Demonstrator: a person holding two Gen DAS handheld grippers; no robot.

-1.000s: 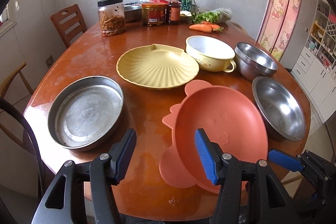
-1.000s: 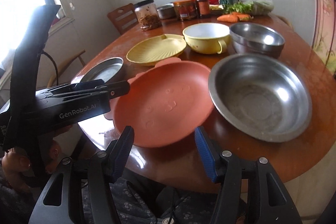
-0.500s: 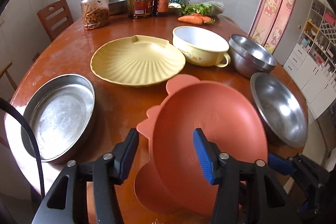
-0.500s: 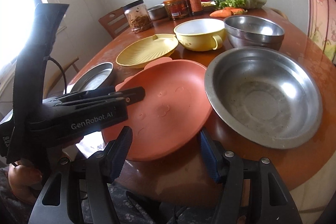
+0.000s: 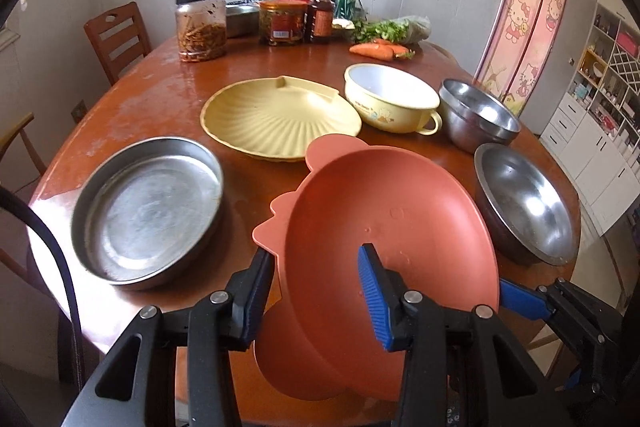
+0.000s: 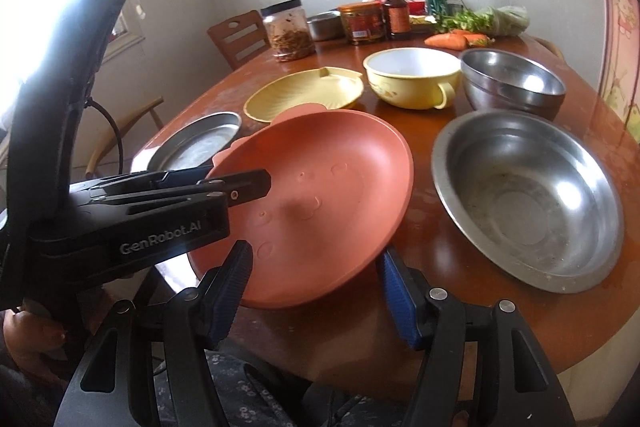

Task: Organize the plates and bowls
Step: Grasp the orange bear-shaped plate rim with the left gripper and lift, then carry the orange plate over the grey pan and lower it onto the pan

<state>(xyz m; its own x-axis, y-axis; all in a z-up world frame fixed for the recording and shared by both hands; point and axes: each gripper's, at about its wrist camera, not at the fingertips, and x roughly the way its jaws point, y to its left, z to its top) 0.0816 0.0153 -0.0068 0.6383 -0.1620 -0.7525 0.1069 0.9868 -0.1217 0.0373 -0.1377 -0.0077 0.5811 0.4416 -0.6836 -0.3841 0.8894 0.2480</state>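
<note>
Steel pan [image 5: 148, 215]: sitting at 9 o'clock on the table [image 5: 152, 99], flat-bottomed and shallow, and looking to me like one possible base for a stack.

Left gripper [image 5: 316, 301]: jaws are standing wide apart and straddling the near-left rim of the terracotta plate [image 5: 392, 227], one pad outside the wall, the other over the inside face. It is not clamping anything yet.

Terracotta plate: lying front and centre at 6 o'clock, between the steel pan and the wide steel bowl [image 5: 524, 203], its near edge hanging past the table edge towards the person. Whether anything is propping it from below, I cannot tell.

Which way it points: hollow side is facing up and looking a little tipped. One ear tab is pointing to 12 o'clock, towards the yellow shell plate [image 5: 280, 119], with more lobes at 9 and 7 o'clock. I am judging the long axis as running 12 to 6, along the left fingers.

Right gripper [image 6: 316, 287]: jaws are gaping wide, bracketing the plate's near rim from low down, gripping nothing.

Doing it well: I would be seating the rim deep between the left pads before squeezing, biting on plain wall, not a lobe, then keeping the plate level and clear of the wide steel bowl at 3 o'clock.
</note>
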